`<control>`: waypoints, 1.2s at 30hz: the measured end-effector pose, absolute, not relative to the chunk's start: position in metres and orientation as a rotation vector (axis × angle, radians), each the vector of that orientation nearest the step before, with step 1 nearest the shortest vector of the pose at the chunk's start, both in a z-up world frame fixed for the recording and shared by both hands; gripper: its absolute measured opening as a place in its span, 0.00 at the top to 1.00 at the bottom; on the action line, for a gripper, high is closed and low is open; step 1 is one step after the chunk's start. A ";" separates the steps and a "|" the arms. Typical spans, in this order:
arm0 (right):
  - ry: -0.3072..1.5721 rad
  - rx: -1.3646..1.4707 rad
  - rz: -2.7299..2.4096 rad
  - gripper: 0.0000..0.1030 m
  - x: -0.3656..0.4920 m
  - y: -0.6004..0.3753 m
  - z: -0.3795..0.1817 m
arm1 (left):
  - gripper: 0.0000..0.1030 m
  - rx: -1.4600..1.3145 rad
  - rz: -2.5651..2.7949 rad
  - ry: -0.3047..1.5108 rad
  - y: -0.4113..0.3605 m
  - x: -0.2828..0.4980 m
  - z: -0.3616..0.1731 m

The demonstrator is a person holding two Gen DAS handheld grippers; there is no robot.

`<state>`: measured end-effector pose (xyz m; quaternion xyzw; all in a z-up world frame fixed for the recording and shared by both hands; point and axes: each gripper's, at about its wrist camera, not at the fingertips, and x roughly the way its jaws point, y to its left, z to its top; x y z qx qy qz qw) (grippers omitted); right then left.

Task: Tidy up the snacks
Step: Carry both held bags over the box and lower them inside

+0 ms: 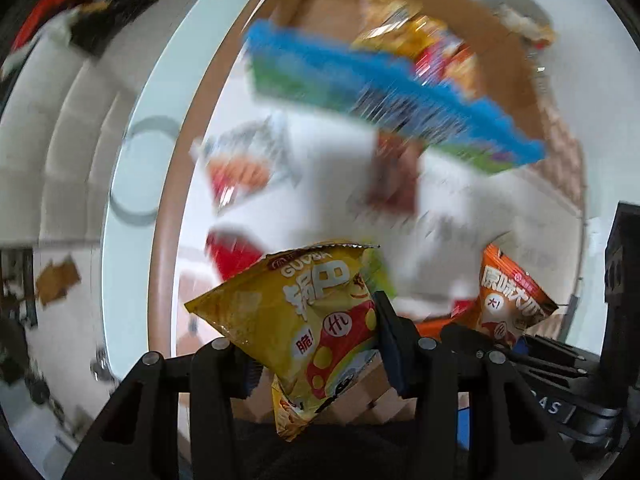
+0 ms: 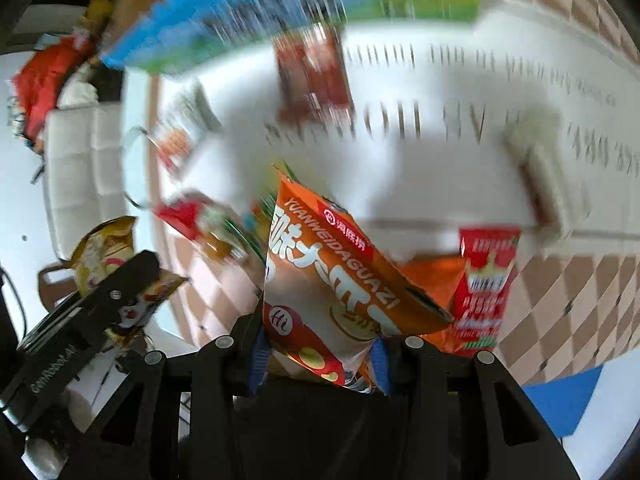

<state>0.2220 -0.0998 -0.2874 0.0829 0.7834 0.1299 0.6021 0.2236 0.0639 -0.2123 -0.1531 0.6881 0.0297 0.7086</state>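
My left gripper [image 1: 316,360] is shut on a yellow snack bag [image 1: 304,320], which hangs lifted above the table. My right gripper [image 2: 320,360] is shut on an orange sunflower-seed bag [image 2: 332,280], also lifted. In the left wrist view the orange sunflower-seed bag [image 1: 508,300] shows at the right in the other gripper. The right wrist view catches the yellow snack bag [image 2: 108,256] at the left, in the left gripper's black fingers [image 2: 120,292]. Below lie blurred snacks on a white tray [image 1: 460,208]: a dark red pack [image 1: 396,176] and a white-and-orange pack [image 1: 240,168].
A blue-and-green box [image 1: 380,92] lies across the tray's far side. A cardboard box [image 1: 500,40] with several snack bags stands behind it. A red packet [image 2: 484,280] and a pale bar [image 2: 540,176] lie on the white tray [image 2: 440,160]. The checkered tablecloth [image 2: 568,300] covers the table.
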 end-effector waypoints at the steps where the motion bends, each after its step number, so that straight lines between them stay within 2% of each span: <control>1: 1.785 0.199 0.310 0.57 0.236 -0.102 -0.273 | 0.56 -0.333 0.054 1.511 0.063 0.236 -0.204; 8: 1.566 0.219 0.322 0.57 0.334 -0.118 -0.187 | 0.56 -0.230 0.011 1.377 0.082 0.338 -0.163; 13: 1.506 0.174 0.286 0.57 0.392 -0.124 -0.174 | 0.56 -0.189 0.023 1.388 0.091 0.392 -0.174; 17: 1.532 0.128 0.234 0.57 0.430 -0.119 -0.197 | 0.56 -0.161 0.029 1.460 0.096 0.429 -0.202; 25: 1.617 0.085 0.129 0.57 0.469 -0.119 -0.288 | 0.56 -0.121 0.049 1.613 0.106 0.462 -0.264; 32: 1.687 0.081 0.139 0.56 0.477 -0.121 -0.318 | 0.54 -0.136 0.042 1.697 0.111 0.466 -0.298; 35: 1.723 0.030 0.131 0.47 0.477 -0.118 -0.327 | 0.52 -0.154 0.043 1.718 0.113 0.462 -0.306; 36: 1.728 0.020 0.128 0.33 0.476 -0.118 -0.329 | 0.50 -0.153 0.044 1.721 0.113 0.461 -0.308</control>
